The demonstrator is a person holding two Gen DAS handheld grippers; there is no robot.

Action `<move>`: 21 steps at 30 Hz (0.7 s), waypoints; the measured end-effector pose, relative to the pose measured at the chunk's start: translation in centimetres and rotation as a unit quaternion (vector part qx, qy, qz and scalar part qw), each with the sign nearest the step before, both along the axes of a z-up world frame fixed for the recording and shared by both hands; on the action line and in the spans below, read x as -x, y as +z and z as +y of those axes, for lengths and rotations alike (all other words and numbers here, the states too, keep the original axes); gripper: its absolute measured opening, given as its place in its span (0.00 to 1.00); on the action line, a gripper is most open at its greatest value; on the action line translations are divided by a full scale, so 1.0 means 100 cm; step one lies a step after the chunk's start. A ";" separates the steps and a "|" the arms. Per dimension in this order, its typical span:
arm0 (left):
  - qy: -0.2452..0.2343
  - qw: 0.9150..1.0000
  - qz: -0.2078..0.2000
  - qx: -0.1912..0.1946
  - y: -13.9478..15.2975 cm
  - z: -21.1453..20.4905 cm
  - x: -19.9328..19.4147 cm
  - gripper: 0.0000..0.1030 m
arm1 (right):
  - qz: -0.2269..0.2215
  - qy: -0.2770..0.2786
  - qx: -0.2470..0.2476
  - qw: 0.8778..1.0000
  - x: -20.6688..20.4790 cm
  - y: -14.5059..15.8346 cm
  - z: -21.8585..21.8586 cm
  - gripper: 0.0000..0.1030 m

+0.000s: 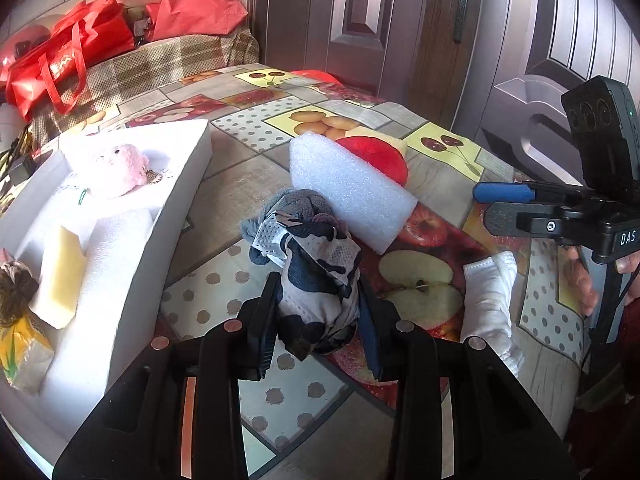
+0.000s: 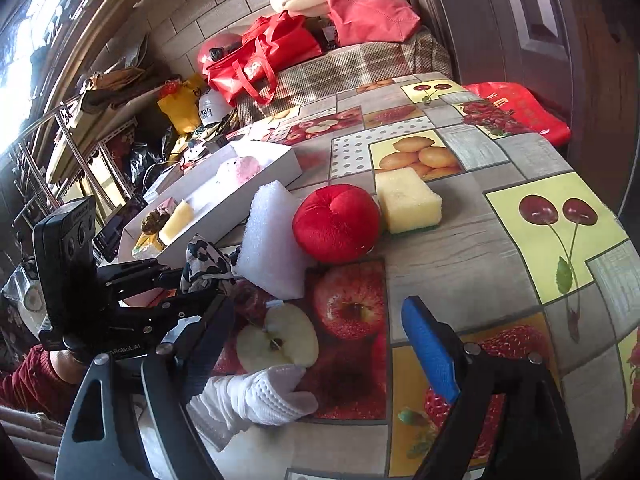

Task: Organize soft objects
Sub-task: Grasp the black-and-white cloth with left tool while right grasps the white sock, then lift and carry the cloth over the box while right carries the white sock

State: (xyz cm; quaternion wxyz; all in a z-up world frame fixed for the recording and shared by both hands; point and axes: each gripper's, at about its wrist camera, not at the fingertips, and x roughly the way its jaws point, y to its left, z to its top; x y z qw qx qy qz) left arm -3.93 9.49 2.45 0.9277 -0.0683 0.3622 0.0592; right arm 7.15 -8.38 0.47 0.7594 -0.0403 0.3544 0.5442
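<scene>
The left tool (image 1: 318,312) is clenched on a black-and-white patterned cloth bundle (image 1: 316,280), with one black finger pressed on each side of it. The bundle sits near the middle of the worktop (image 1: 240,168), which has a fruit-picture cover. A grey cloth (image 1: 298,204) lies just behind the bundle, touching it.

A white foam block (image 1: 352,184) stands beside the grey cloth, and a red plush ball (image 2: 336,224) sits just behind the block. A yellow sponge (image 2: 408,198) lies next to the ball, toward the far edge.

The right tool (image 2: 320,340) is released, its blue pad and dark finger wide apart. A white knitted cloth (image 2: 256,396) lies on the worktop at the near edge, between its fingers but not squeezed.

A white box (image 1: 188,184) sits at the left edge. Inside it are a pink plush toy (image 1: 116,170) and a yellow foam piece (image 1: 64,276).
</scene>
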 end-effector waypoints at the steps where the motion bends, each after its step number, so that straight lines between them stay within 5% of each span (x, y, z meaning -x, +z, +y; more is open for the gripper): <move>1: 0.001 1.000 -0.002 0.001 0.000 0.000 0.001 0.33 | 0.005 -0.002 0.006 1.000 0.001 -0.001 -0.006 0.84; 11: 0.008 1.000 -0.015 0.000 0.004 0.003 0.005 0.33 | 0.048 0.072 0.071 0.994 0.050 -0.012 0.006 0.84; 18: 0.025 0.999 -0.032 0.008 0.007 0.009 0.012 0.34 | -0.037 0.061 0.113 0.991 0.066 -0.024 0.070 0.82; 21: 0.028 0.999 -0.036 0.010 0.008 0.011 0.014 0.34 | -0.099 0.074 0.130 0.984 0.074 -0.025 0.083 0.45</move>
